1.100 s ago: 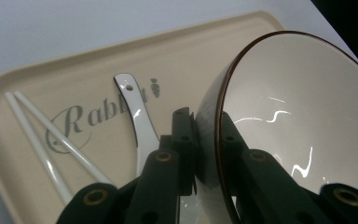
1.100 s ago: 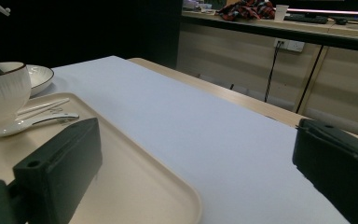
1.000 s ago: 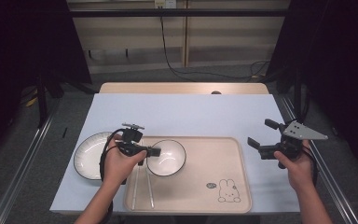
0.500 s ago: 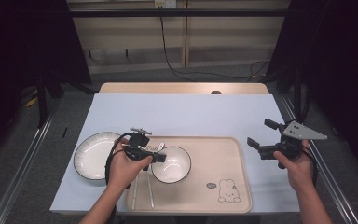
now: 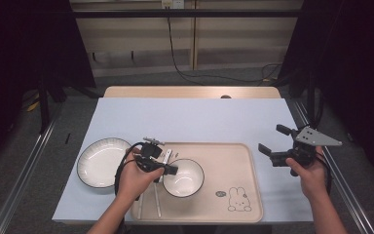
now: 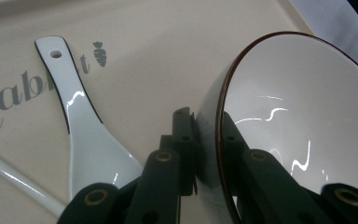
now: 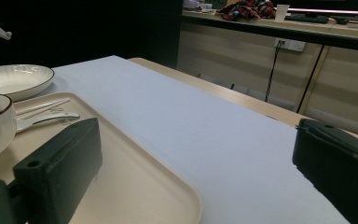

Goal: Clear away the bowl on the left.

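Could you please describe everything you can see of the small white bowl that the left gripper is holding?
The small white bowl is round and glossy, ceramic by its look, with a thin dark brown rim and nothing inside. It sits over the left half of the beige tray, just right of the white spoon. The left gripper is shut on its left rim, one black jaw inside the wall, the other outside. In the left gripper view it appears tilted; whether its base touches the tray cannot be told.
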Available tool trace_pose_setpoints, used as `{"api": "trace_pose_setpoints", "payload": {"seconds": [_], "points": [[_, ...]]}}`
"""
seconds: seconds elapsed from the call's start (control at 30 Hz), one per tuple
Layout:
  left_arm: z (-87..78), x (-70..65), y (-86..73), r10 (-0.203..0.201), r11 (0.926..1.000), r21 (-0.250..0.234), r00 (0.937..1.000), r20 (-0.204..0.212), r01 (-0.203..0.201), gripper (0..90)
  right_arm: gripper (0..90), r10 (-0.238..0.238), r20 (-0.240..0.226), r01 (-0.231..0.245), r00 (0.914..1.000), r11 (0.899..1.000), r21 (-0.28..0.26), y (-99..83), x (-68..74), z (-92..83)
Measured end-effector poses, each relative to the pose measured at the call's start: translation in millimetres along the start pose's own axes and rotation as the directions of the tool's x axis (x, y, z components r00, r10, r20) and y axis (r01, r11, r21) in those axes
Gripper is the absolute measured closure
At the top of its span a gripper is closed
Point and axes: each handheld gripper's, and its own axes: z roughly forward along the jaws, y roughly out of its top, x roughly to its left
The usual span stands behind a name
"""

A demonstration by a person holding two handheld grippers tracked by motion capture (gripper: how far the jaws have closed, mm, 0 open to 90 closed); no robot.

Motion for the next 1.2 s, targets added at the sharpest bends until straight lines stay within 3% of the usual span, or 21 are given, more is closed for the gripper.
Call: {"api": "trace_pose_setpoints", "payload": {"seconds": [0.1,0.17,0.2,0.43,0.63,0.73,0.83,0.9,1.2], "points": [[1.4,-1.2,-0.7,0.003,1.0000,0.005,1.0000,0.006,-0.003,82.1,0.8,0.002,-0.001,-0.002,1.0000,1.000,0.002,-0.1,0.1,0.0],[1.3,0.0,-0.7,0.027,0.9992,0.028,0.9996,0.007,-0.028,82.1,0.9,0.001,0.001,-0.001,1.0000,1.000,0.001,-0.1,-0.1,0.2],[3.3,-1.9,-1.2,0.008,0.9999,0.011,0.9999,0.008,-0.008,82.1,0.9,0.002,0.001,-0.002,1.0000,1.000,0.000,0.0,0.0,0.2],[5.7,-1.9,-2.3,0.046,0.9975,0.054,0.9989,0.010,-0.046,82.1,0.9,0.002,-0.001,-0.002,1.0000,1.000,0.003,-0.1,0.3,0.0],[7.9,-3.4,-4.0,0.031,0.9980,0.055,0.9995,0.013,-0.031,82.1,0.8,0.000,0.001,0.000,1.0000,1.000,0.003,-0.2,-0.2,-0.1],[8.2,-2.1,-4.7,0.056,0.9959,0.071,0.9984,0.014,-0.057,82.0,0.9,0.001,0.000,-0.001,1.0000,1.000,0.003,-0.4,-0.2,-0.1],[9.2,-3.5,-6.3,0.035,0.9969,0.070,0.9992,0.017,-0.036,82.0,0.8,-0.001,0.002,0.001,1.0000,1.000,0.003,-0.7,-0.8,0.1],[9.4,-2.8,-6.9,0.051,0.9957,0.076,0.9986,0.016,-0.052,82.0,0.8,-0.001,0.002,0.001,1.0000,1.000,0.003,-0.6,-0.8,-0.2],[7.2,-1.0,-10.1,0.054,0.9952,0.081,0.9985,0.012,-0.055,81.9,0.8,-0.002,0.002,0.002,1.0000,1.000,0.002,-0.4,-1.0,-0.7]]}}
